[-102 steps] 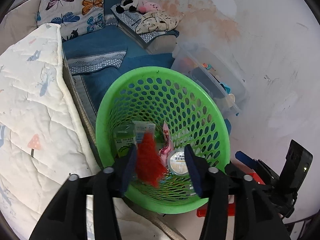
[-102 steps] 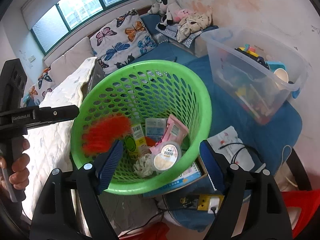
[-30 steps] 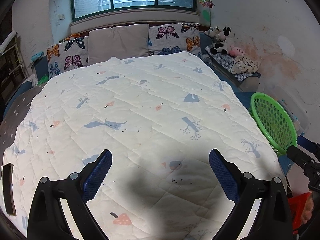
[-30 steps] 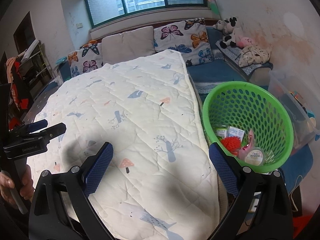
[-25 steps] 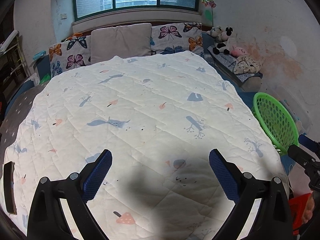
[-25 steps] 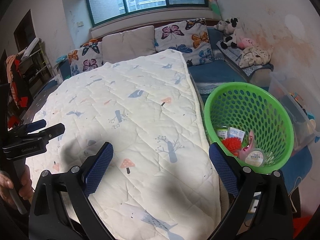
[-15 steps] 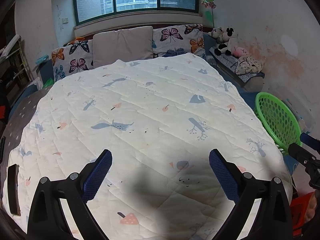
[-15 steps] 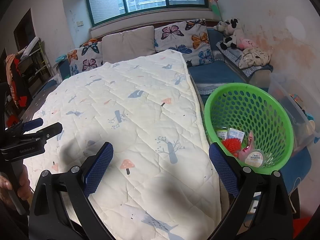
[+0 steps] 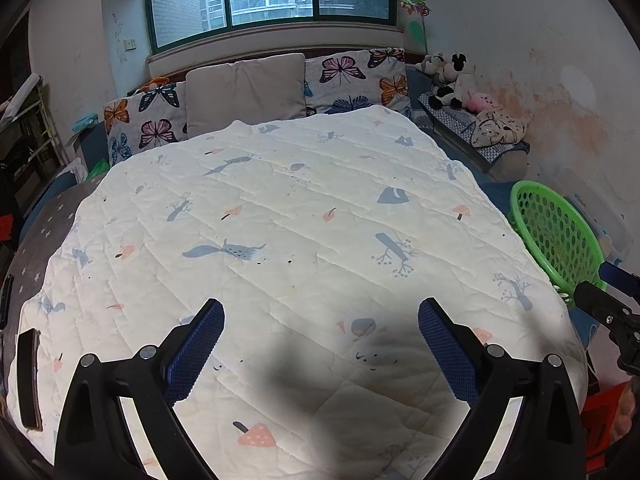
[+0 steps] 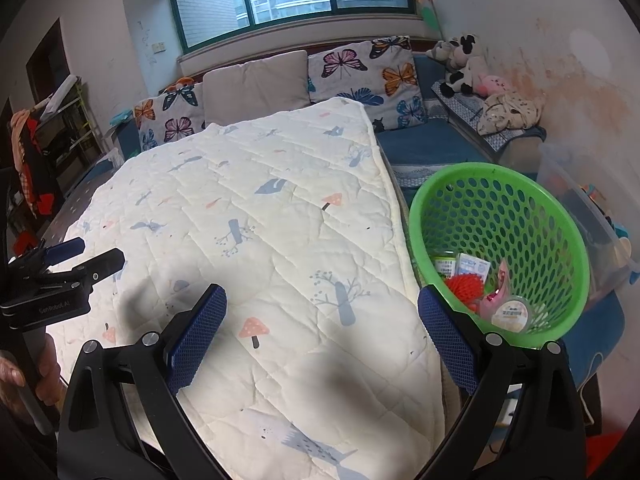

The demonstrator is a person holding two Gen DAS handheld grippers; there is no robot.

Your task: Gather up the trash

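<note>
A green perforated basket (image 10: 472, 184) stands beside the bed on the right; it also shows in the left wrist view (image 9: 560, 236). Inside lie a red crumpled piece (image 10: 464, 286), small cartons (image 10: 472, 266), a pink wrapper (image 10: 498, 294) and a round lidded cup (image 10: 512, 314). My left gripper (image 9: 320, 332) is open and empty above the white quilt (image 9: 300, 240). My right gripper (image 10: 322, 320) is open and empty over the quilt's right edge, left of the basket. The left gripper also shows at the left of the right wrist view (image 10: 60, 276).
Butterfly pillows (image 9: 352, 76) and a grey pillow (image 9: 244, 92) line the headboard under the window. Plush toys (image 10: 464, 64) sit on a blue bench at the right wall. A clear storage bin (image 10: 592, 216) stands behind the basket. A dark phone (image 9: 28, 376) lies at the quilt's left edge.
Both grippers have pulled back from the basket and now hover over the bed. The left gripper let the red piece go into the basket. In the last second the views barely shift.
</note>
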